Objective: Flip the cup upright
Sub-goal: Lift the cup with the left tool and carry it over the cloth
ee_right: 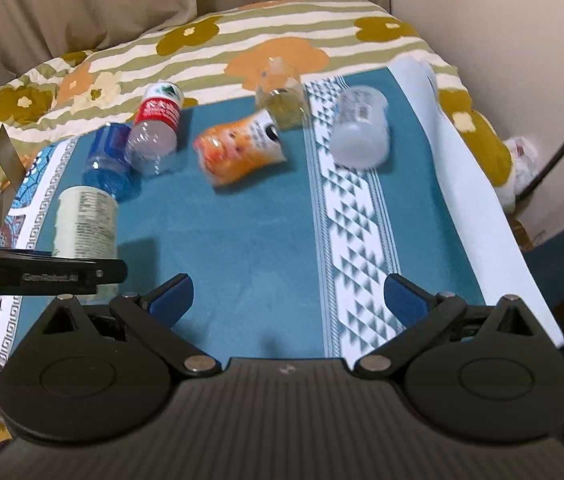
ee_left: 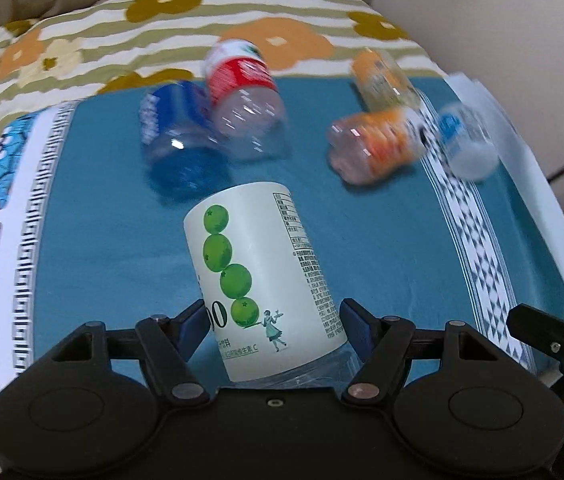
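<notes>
My left gripper [ee_left: 272,322] is shut on a white-labelled cup with green fruit [ee_left: 262,276], cut from a bottle. The cup is held above the teal cloth [ee_left: 361,240], tilted, its far end pointing away. The same cup [ee_right: 84,222] shows at the left of the right wrist view, with the left gripper's body [ee_right: 42,274] in front of it. My right gripper [ee_right: 287,298] is open and empty over the teal cloth [ee_right: 242,240]. Several more cut-bottle cups lie on their sides at the back: blue [ee_left: 176,136], red [ee_left: 242,92], orange [ee_left: 377,144], yellow [ee_left: 385,78] and a frosted white one [ee_left: 465,140].
A white patterned band [ee_right: 355,240] runs down the cloth's right side. A flowered, striped blanket [ee_left: 162,28] lies behind the cloth. The cloth's right edge [ee_right: 477,220] drops off towards a wall and a dark cable [ee_right: 561,148].
</notes>
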Motion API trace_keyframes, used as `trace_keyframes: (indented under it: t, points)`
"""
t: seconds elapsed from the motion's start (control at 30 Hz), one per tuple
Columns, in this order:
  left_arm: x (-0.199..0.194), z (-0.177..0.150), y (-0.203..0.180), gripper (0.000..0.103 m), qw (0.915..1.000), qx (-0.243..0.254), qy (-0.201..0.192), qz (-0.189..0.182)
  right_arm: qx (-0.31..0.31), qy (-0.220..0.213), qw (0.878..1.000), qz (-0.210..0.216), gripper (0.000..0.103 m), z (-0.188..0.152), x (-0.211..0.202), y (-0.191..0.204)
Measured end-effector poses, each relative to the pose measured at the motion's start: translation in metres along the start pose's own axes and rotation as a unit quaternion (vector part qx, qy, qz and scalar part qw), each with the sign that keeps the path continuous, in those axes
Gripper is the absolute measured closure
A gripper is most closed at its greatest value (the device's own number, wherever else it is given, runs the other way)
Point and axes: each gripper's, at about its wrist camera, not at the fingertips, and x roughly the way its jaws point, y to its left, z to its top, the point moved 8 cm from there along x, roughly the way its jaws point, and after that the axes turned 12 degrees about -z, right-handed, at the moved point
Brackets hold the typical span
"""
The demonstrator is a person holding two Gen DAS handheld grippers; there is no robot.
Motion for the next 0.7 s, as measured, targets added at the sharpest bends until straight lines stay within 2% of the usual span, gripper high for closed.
trace_keyframes:
  t: [0.3,0.53,0.6,0.63,0.7]
  points:
    - [0.031,-0.011,-0.012,0.028,0.9989,0.038,0.027,0.009,0.011,0.022,1.000,-0.008,0.000,-0.031,0.005,-0.026]
    - [0.034,-0.010,-0.012,0.027,0.9986,0.045,0.023,0.013,0.018,0.028,0.999,-0.007,0.000,-0.038,0.005,-0.032]
    - [0.034,-0.010,-0.013,0.018,0.9984,0.049,0.022,0.018,0.020,0.028,0.999,-0.006,0.000,-0.038,0.004,-0.033]
    - [0.033,-0.009,-0.013,0.010,0.9982,0.052,0.020,0.020,0.019,0.027,0.999,-0.007,0.000,-0.038,0.004,-0.032]
    - [0.030,-0.010,-0.015,0.007,0.9979,0.058,0.014,0.023,0.020,0.026,0.999,-0.007,0.000,-0.039,0.003,-0.033]
